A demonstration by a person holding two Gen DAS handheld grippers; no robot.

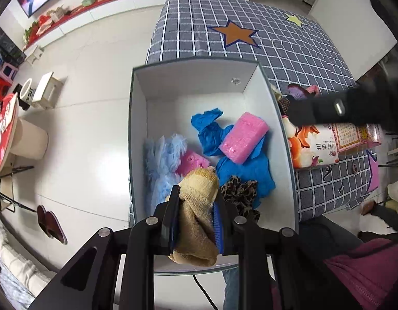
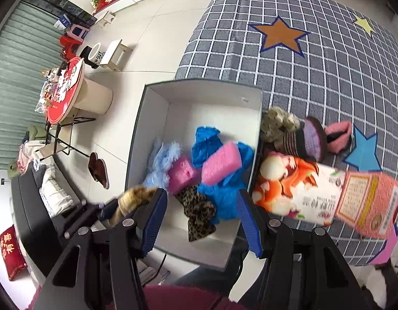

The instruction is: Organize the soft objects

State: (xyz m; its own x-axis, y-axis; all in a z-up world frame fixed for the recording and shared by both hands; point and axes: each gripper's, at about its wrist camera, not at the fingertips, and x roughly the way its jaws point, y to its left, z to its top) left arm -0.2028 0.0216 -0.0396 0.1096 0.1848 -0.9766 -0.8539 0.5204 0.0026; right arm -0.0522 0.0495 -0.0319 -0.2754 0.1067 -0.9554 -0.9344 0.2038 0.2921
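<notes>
Over an open white box [image 1: 137, 118] on the checked desk [image 1: 302, 51], the left gripper [image 1: 196, 222] has its fingers clamped on a tan knitted sock [image 1: 199, 206], while the right gripper [image 2: 201, 219] has fingers apart and empty; released near the rim, the sock could snag or drop outside.

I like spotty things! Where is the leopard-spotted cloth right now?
The leopard-spotted cloth lies inside the white box, at its near end, touching the blue glove and below the pink sponge in the right wrist view.
</notes>
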